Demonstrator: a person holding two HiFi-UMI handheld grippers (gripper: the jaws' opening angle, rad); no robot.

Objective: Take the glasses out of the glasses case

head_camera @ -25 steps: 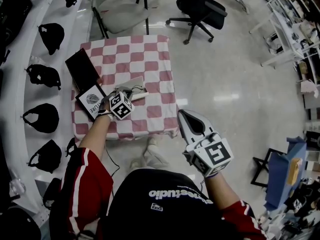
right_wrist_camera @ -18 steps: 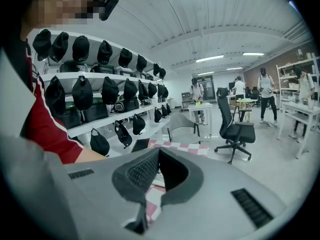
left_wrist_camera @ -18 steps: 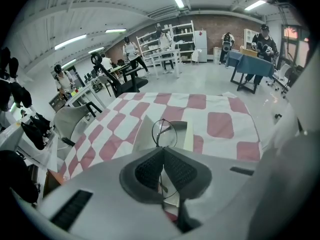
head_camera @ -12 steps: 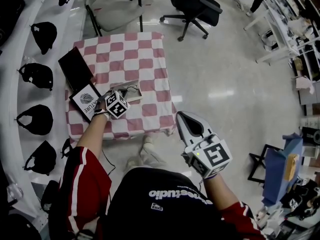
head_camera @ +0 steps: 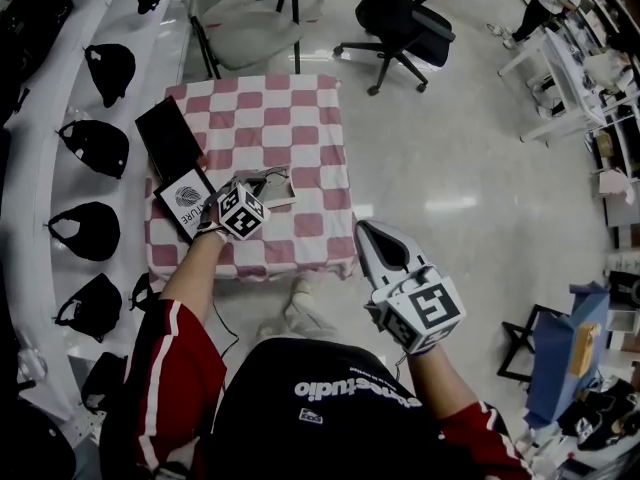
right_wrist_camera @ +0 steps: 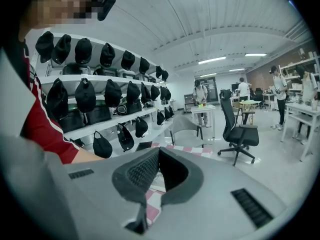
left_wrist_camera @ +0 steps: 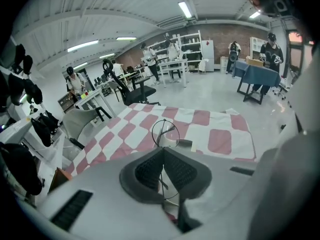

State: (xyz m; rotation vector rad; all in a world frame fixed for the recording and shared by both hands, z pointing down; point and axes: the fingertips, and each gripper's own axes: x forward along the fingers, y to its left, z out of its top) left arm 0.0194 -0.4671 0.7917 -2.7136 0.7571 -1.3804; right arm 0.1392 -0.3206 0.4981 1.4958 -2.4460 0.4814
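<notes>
nearest the person, off the front edge of the checkered surface [head_camera: 290, 118] and over the floor, the right gripper [head_camera: 365, 230] has its fingers clenched together with nothing between them. the left gripper [left_wrist_camera: 163, 155] reaches over the front left part of that surface, its fingers grasping the glasses [left_wrist_camera: 165, 132], a thin wire frame with round lenses. one lens stands up above the pads and the other shows below them. the glasses sit at the open white glasses case [head_camera: 272, 185], which lies on the surface just beyond the left gripper; whether the frame is touching the case cannot be told. at the left edge of the surface lies a booklet [head_camera: 183, 200] with a fingerprint design, and just behind it a dark flat panel [head_camera: 167, 138]. beyond the far edge of the surface stand a grey chair [head_camera: 240, 13] and, to its right, a black office chair [head_camera: 405, 18]. left of the surface, shelves [head_camera: 40, 118] carry black caps.
</notes>
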